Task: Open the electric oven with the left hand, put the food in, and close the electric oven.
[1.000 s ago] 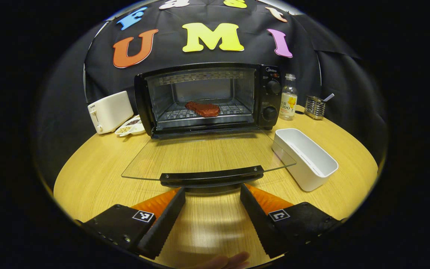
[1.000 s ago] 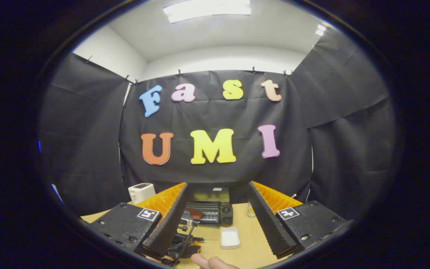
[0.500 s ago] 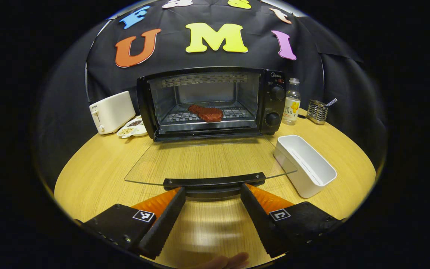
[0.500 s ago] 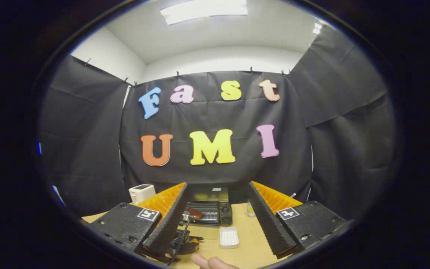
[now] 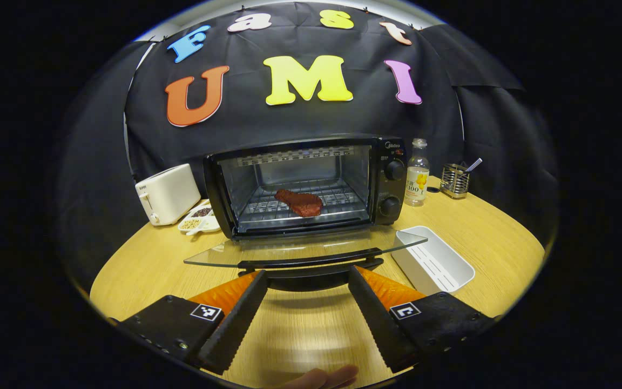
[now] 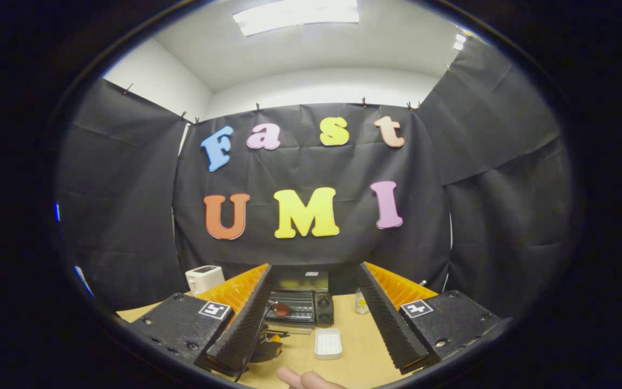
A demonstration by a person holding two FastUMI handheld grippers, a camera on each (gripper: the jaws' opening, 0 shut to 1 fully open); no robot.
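Observation:
The black electric oven (image 5: 311,183) stands open at the back of the table, with a reddish-brown piece of meat (image 5: 300,202) lying on its wire rack. Its glass door (image 5: 289,251) hangs forward, almost level and seen nearly edge-on. The door's black handle (image 5: 311,261) lies just above the fingertips of my left gripper (image 5: 306,275), which is open with nothing pressed between its fingers. My right gripper (image 6: 315,267) is held high and far back, open and empty. Between its fingers the oven (image 6: 300,305) looks small and far below.
A white toaster (image 5: 168,193) and a small dish of seeds (image 5: 198,220) stand left of the oven. A bottle (image 5: 417,173) and a wire utensil holder (image 5: 455,181) are to its right. An empty white tray (image 5: 432,259) lies beside the door's right corner.
The door's front edge has risen and now looks edge-on in the left gripper view. My left gripper has moved up and toward the oven under the handle. The right gripper has barely moved.

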